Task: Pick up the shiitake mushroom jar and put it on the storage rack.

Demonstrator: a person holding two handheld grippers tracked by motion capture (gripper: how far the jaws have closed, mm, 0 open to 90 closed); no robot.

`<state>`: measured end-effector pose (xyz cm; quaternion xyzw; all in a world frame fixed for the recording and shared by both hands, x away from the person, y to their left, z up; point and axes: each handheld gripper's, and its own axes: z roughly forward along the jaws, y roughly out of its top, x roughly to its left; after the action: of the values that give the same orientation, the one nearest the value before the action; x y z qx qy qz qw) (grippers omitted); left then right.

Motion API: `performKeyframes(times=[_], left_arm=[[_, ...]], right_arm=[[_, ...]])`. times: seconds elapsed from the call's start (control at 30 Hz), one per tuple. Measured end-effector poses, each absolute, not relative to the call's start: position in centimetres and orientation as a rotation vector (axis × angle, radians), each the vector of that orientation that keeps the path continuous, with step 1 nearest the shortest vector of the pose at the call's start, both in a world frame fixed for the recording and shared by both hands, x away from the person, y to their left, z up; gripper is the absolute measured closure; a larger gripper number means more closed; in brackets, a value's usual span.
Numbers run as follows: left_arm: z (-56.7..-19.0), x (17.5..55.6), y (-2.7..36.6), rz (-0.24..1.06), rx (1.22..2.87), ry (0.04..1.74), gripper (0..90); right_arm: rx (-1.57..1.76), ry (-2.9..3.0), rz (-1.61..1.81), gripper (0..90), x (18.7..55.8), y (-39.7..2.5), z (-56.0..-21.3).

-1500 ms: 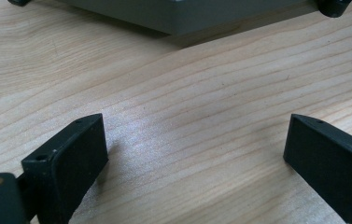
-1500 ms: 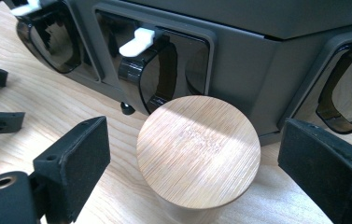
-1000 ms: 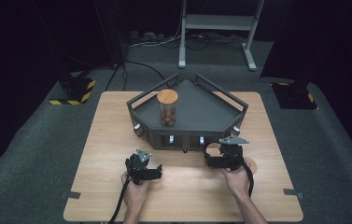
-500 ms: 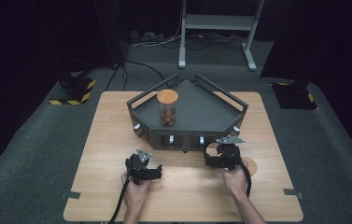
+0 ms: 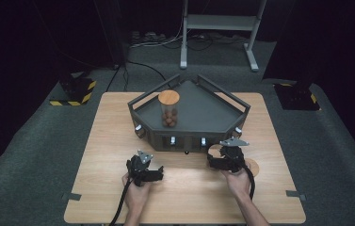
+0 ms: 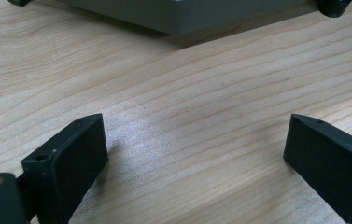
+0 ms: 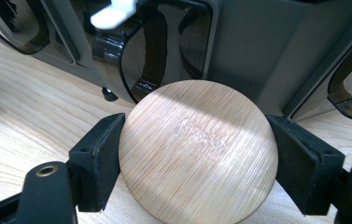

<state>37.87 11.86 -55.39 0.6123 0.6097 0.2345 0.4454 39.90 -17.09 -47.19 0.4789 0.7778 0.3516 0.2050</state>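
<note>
A round bamboo lid (image 7: 198, 149) sits between the jaws of my right gripper (image 7: 196, 170), and both pads press its edge. From above, that gripper (image 5: 218, 155) is just in front of the grey tray's front wall, with the lid (image 5: 214, 150) peeking out at its tip. My left gripper (image 5: 146, 170) rests low on the wooden table (image 5: 95, 155), left of centre. Its jaws (image 6: 197, 158) are spread wide over bare wood with nothing between them. A clear jar (image 5: 168, 109) with a wooden lid and brown balls inside stands on the tray (image 5: 213, 125).
A second flat wooden disc (image 5: 254, 168) lies on the table by the right wrist. The tray has raised rails and clear clips (image 7: 145, 56) along its front wall. Bare table stretches to the left and along the front edge.
The right gripper has shifted slightly left along the tray's front. The left gripper and the jar have stayed put.
</note>
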Motion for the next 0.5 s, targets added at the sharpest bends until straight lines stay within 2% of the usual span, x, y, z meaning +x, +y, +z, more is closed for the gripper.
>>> performKeyframes(times=[0.5], left_arm=[[-55.4,37.9,11.9,0.581,1.518,1.511,5.9]], right_arm=[[1.321,2.164,1.038,23.7,39.2,-17.9,-44.9]])
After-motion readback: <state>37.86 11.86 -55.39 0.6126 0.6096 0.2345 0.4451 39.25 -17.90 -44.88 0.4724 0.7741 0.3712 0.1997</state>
